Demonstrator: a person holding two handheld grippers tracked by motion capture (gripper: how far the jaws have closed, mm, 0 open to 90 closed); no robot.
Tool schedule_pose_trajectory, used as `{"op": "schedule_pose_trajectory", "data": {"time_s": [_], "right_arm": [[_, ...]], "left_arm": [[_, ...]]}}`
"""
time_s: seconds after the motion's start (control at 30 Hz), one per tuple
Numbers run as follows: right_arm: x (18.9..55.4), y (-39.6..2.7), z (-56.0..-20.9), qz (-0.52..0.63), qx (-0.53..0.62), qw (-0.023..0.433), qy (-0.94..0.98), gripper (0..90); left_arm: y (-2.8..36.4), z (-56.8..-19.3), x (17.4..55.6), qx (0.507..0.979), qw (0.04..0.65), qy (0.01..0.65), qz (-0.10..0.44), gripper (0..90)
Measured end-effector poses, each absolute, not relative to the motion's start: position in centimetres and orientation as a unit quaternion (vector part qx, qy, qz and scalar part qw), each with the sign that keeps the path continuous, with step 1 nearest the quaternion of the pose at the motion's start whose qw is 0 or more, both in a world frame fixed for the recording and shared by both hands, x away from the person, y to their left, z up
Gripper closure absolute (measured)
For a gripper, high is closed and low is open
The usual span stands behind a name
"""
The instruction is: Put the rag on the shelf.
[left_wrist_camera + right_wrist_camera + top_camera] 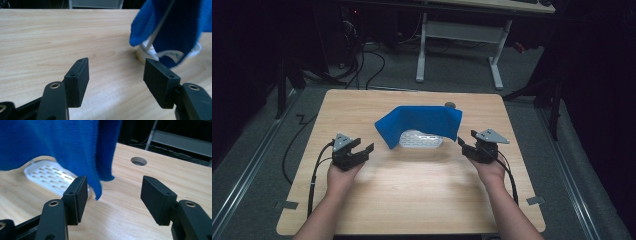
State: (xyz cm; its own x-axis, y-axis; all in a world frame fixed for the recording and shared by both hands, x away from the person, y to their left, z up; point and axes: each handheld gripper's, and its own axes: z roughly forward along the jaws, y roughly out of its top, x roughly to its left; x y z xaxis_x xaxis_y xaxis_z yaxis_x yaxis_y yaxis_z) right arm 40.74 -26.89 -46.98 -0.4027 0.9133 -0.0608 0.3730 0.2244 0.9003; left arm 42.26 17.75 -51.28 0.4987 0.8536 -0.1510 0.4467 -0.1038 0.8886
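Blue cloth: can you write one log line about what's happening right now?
cloth: draped over white tray | left gripper: open, empty | right gripper: open, empty, near cloth edge

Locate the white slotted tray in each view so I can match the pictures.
High view: the white slotted tray lies at table centre, under the arched blue cloth.
Left gripper view: right of centre, mostly hidden behind the cloth; its rim peeks out below.
Right gripper view: left of centre, below the hanging cloth.
Shared landmark: the blue cloth.
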Motion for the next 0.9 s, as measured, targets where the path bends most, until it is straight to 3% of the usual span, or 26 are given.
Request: {"op": "schedule_pose_trajectory", "data": {"time_s": [0.53,0.9], "right_arm": [[34.7,-25.5,-47.8,0.427,0.419,0.294,0.746,37.5],[28.7,-23.9,-50.7,0.443,0.408,0.260,0.755,37.6]], "left_arm": [[17.4,-51.3,35.9,0.727,0.506,0.433,0.166,35.0],[14.0,-53.1,28.8,0.785,0.458,0.390,0.147,32.5]]}}
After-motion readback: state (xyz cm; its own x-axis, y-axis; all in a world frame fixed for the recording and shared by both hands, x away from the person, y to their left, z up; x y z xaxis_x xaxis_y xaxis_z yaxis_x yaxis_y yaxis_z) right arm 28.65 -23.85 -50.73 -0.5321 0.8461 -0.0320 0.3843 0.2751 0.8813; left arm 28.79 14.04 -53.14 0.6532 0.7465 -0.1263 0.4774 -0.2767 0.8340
